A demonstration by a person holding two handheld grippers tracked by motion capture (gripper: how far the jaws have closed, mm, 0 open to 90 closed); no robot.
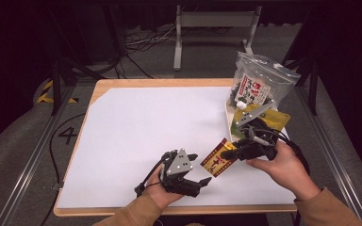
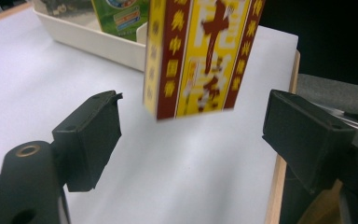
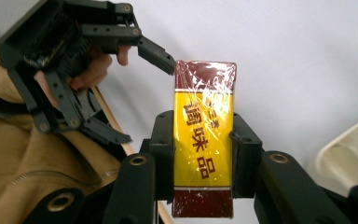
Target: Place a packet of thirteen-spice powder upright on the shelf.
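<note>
The white table (image 1: 136,127) fills mid-frame, with a tray (image 1: 229,123) of snack bags at right. Looks like a handover: the right gripper (image 1: 227,153) is clamped on the red-and-yellow box (image 1: 218,159) at lower centre, while the left gripper (image 1: 199,168) gapes wide around nothing. Next, probably close left squarely on the box's free end.

Prob. lab: alu rails (image 1: 28,155), floor cables (image 1: 141,40).

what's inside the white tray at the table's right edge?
The white tray holds a clear zip bag of dark contents standing upright and a yellow-green packet. The right gripper and hand cover the tray's near end.
</note>
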